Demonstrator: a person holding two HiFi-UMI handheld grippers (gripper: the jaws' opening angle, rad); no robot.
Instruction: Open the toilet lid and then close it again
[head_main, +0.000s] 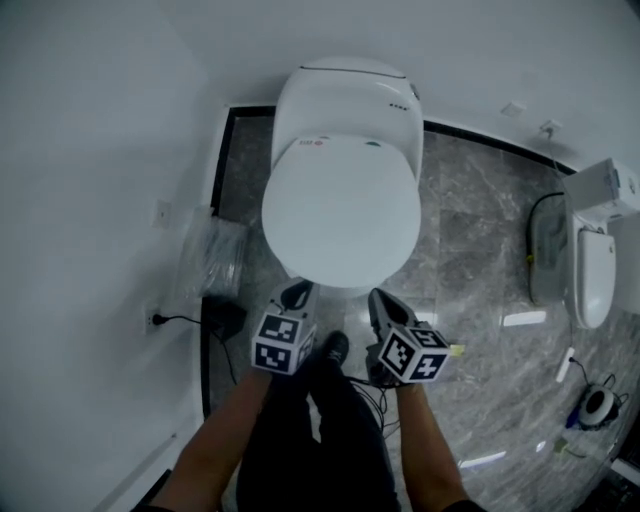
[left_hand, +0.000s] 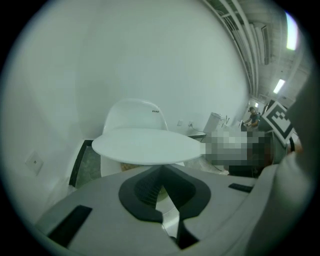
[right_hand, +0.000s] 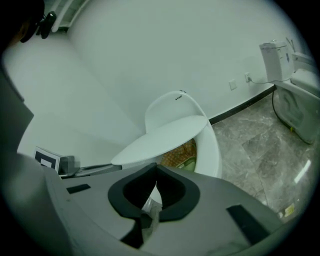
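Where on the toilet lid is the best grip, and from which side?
Probably the front rim of the toilet lid, approached from the front: it hinges at the back, and both gripper views show the thin front edge raised off the bowl, leaving a gap beneath.

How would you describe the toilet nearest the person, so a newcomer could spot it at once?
Start at the white wall with black skirting; the toilet stands against it, mid-picture. Unlike the boxy-tanked toilet at the right edge, it has a rounded back and its oval lid is tilted up off the bowl.
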